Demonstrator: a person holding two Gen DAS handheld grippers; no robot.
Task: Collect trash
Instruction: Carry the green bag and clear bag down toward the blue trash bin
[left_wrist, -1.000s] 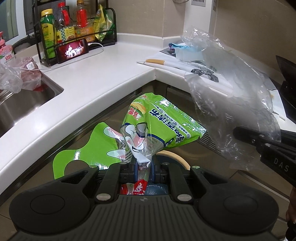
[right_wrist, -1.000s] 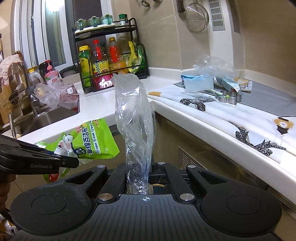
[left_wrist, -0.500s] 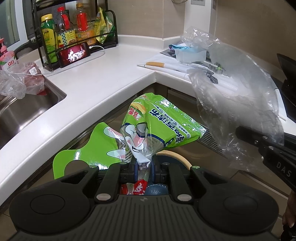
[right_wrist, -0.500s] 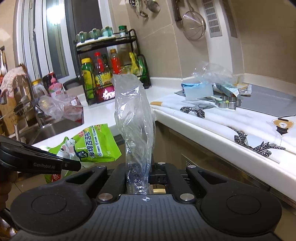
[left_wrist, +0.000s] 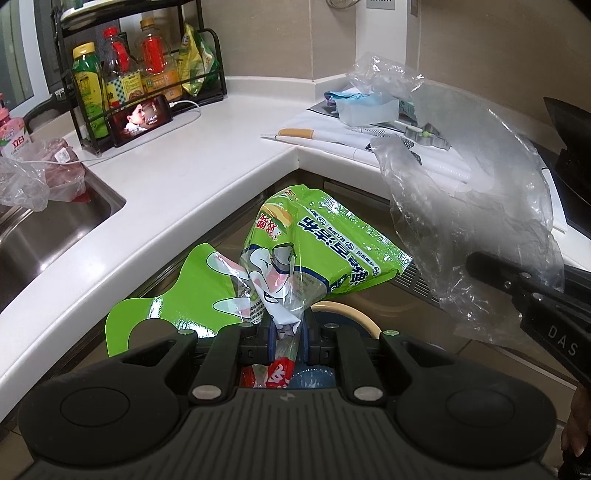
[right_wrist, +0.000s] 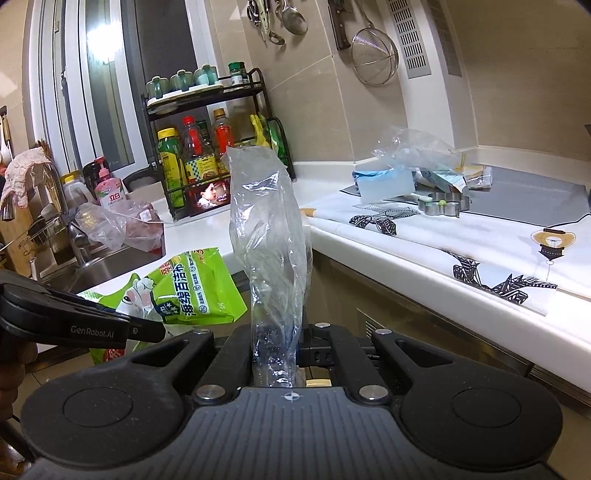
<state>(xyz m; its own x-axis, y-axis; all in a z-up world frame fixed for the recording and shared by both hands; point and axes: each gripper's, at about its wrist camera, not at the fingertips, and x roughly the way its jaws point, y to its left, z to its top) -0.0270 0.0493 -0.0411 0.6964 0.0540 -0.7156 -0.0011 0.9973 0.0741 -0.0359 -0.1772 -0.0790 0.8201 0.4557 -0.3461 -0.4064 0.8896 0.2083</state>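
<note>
My left gripper (left_wrist: 288, 328) is shut on a green plastic wrapper (left_wrist: 317, 247), held in the air in front of the counter corner; the wrapper also shows in the right wrist view (right_wrist: 192, 288). My right gripper (right_wrist: 280, 343) is shut on a clear plastic bag (right_wrist: 269, 236) that stands up from the jaws; the bag also shows in the left wrist view (left_wrist: 465, 192), to the right of the wrapper. Below the left gripper a round bin rim (left_wrist: 351, 314) shows, with red and blue trash inside.
A white L-shaped counter (left_wrist: 192, 177) wraps around. A sink (left_wrist: 40, 236) with a bagged item (left_wrist: 48, 177) is at left. A bottle rack (left_wrist: 144, 74) and a phone (left_wrist: 142, 118) stand at the back. More clear plastic and a blue box (right_wrist: 388, 181) lie on a printed mat (right_wrist: 461, 236).
Both grippers have drawn back and down a little from the counter, still holding the wrapper and the clear bag. The grip has not changed.
</note>
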